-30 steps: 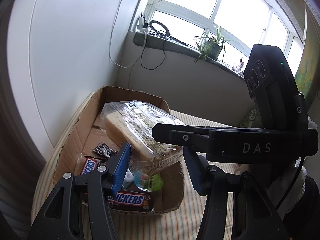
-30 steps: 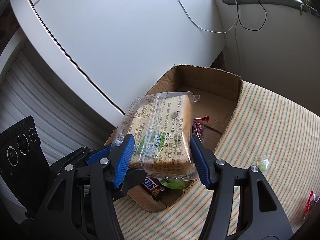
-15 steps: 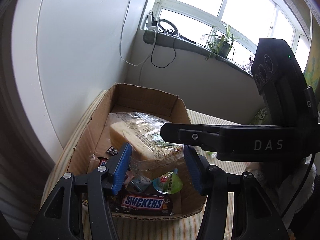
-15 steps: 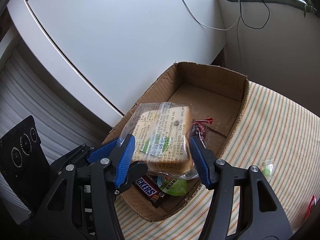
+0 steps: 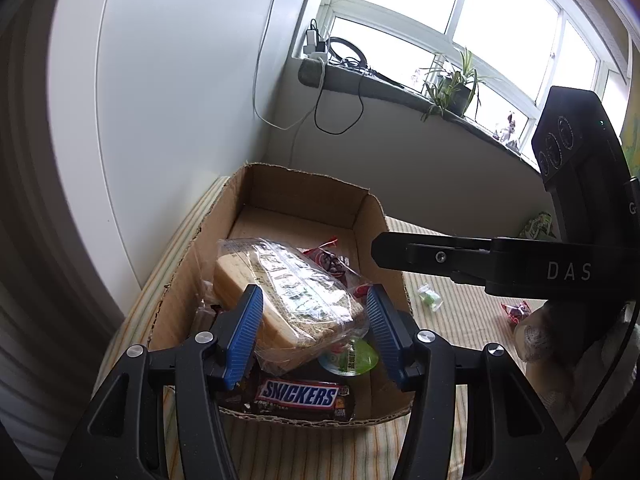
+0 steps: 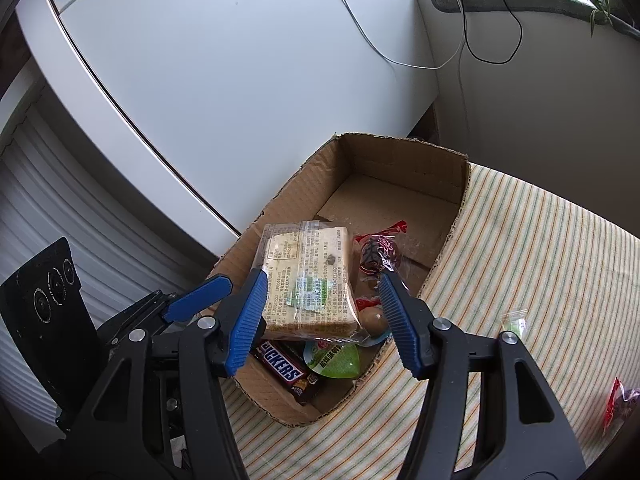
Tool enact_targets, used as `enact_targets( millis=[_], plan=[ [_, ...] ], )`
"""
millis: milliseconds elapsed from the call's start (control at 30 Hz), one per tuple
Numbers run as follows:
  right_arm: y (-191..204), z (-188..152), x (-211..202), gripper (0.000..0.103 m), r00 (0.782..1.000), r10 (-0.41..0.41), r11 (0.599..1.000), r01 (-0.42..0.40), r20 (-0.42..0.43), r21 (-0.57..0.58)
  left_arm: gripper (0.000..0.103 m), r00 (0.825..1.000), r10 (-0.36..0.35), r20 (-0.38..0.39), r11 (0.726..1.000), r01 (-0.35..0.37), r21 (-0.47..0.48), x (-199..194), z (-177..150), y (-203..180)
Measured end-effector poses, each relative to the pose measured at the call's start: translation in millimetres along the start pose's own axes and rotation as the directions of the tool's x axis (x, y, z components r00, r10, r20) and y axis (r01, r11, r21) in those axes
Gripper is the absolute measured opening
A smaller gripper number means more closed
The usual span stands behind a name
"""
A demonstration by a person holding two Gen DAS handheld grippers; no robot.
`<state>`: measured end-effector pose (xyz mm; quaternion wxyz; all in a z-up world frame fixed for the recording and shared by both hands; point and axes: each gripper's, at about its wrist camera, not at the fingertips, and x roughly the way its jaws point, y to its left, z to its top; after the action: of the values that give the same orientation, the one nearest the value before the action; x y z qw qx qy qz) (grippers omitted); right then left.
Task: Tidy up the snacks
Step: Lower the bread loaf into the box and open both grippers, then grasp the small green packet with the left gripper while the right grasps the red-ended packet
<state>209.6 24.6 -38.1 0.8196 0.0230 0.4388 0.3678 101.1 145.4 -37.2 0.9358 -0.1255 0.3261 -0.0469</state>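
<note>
Right gripper (image 6: pixel 322 308) opening, bread pack (image 6: pixel 310 280) between pads, resting on snacks at near end of box (image 6: pixel 400 152). Left gripper (image 5: pixel 314 332) open, empty. Risk: pack slides (loose pile beneath), wrap snags pad.

This looks like a room in a home. A big window (image 5: pixel 460 12) lets in bright daylight, and potted plants (image 5: pixel 454 84) stand along its sill (image 5: pixel 400 88). A plug block (image 5: pixel 314 46) sits at the left end of the sill, and thin cords (image 5: pixel 328 116) hang down the plain wall below it. A tall white cupboard door (image 6: pixel 224 64) fills the left side. The table wears a striped cloth (image 6: pixel 540 248), and a cardboard box (image 6: pixel 408 156) of snacks sits at its far left corner.
</note>
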Motion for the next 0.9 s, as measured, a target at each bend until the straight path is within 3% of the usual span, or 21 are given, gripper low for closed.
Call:
enact_targets(
  millis=[267,433,700,900],
  plan=[
    [-10,-13,-32,0.070,0.996,-0.066,0.997,0.068,0.061,-0.023,0.053,1.000,-0.014,0.010,1.000,0.014,0.006,-12,-1,-13],
    [-36,-33,-64,0.075,0.985,-0.134,0.991,0.134,0.105,0.001,0.053,0.999,-0.039,0.025,0.999,0.039,0.020,-19,-5,-30],
    [-107,-68,-131,0.083,0.947,-0.267,0.959,0.242,0.181,0.148,0.053,0.995,-0.097,0.007,0.993,0.096,0.061,-11,-10,-66],
    [-154,-94,-165,0.084,0.915,-0.355,0.921,0.306,0.192,0.243,0.053,0.990,-0.137,-0.016,0.988,0.138,0.072,-1,-18,-87]
  ],
)
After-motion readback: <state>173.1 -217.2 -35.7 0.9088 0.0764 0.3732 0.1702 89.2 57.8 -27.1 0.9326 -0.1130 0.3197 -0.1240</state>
